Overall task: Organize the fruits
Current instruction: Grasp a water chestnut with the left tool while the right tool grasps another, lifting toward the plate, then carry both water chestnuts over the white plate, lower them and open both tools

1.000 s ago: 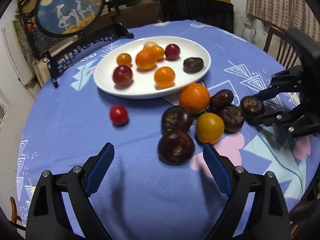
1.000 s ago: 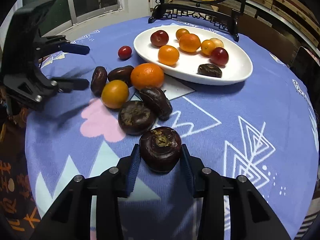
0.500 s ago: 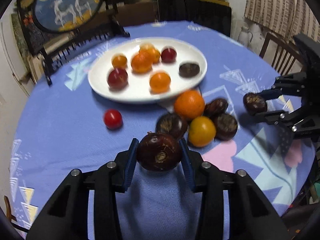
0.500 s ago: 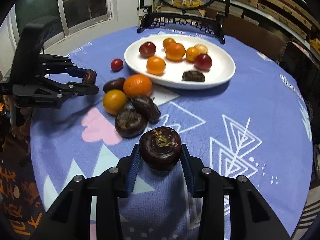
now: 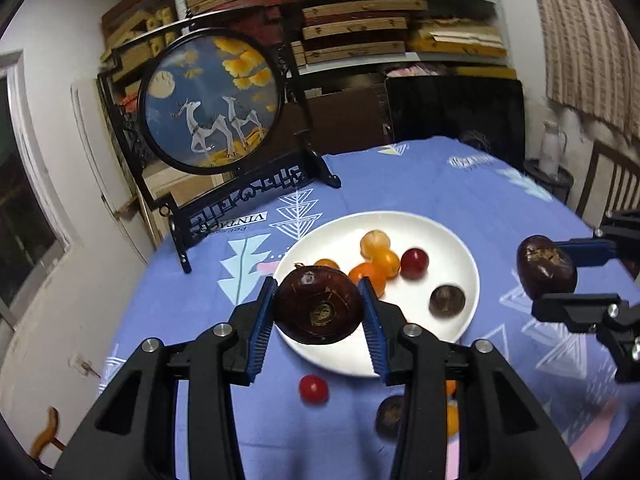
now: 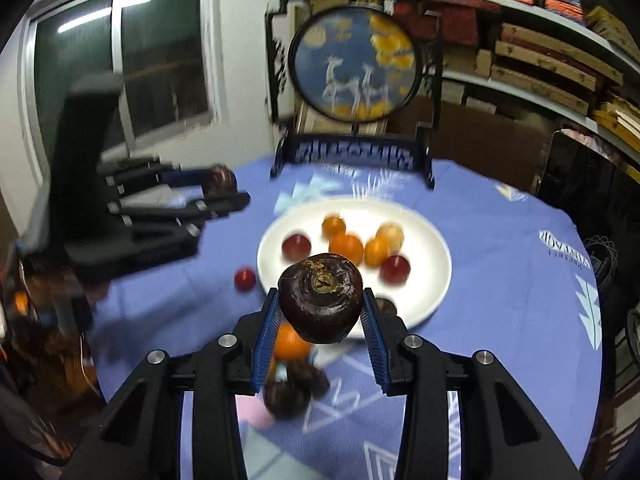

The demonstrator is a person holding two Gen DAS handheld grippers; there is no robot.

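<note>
Two hand-held grippers hang above a round table draped in a blue patterned cloth (image 5: 460, 192), each pinching a dark brown water chestnut. In the left wrist view, the left gripper (image 5: 319, 309) has its blue ribbed pads pressed against both sides of its chestnut (image 5: 319, 307), held clear of the cloth in front of the near rim of the white plate (image 5: 452, 236). In the right wrist view, the right gripper (image 6: 320, 312) clamps a second chestnut (image 6: 321, 297), stem scar up, likewise in the air before the plate. Below the grippers, still on the cloth, lie a small red fruit (image 5: 313, 389), an orange (image 6: 290, 343) and more dark chestnuts (image 6: 286, 396), partly hidden behind the fingers. On the plate sit several small orange fruits (image 5: 385, 263), two red ones (image 5: 414, 264) and one dark chestnut (image 5: 447, 300). Beyond the plate stands a round decorative screen (image 5: 212, 104) painted with white deer, in a black carved frame at the table's far edge, and behind it shelves (image 5: 360, 28) stacked with flat wooden boxes.
</note>
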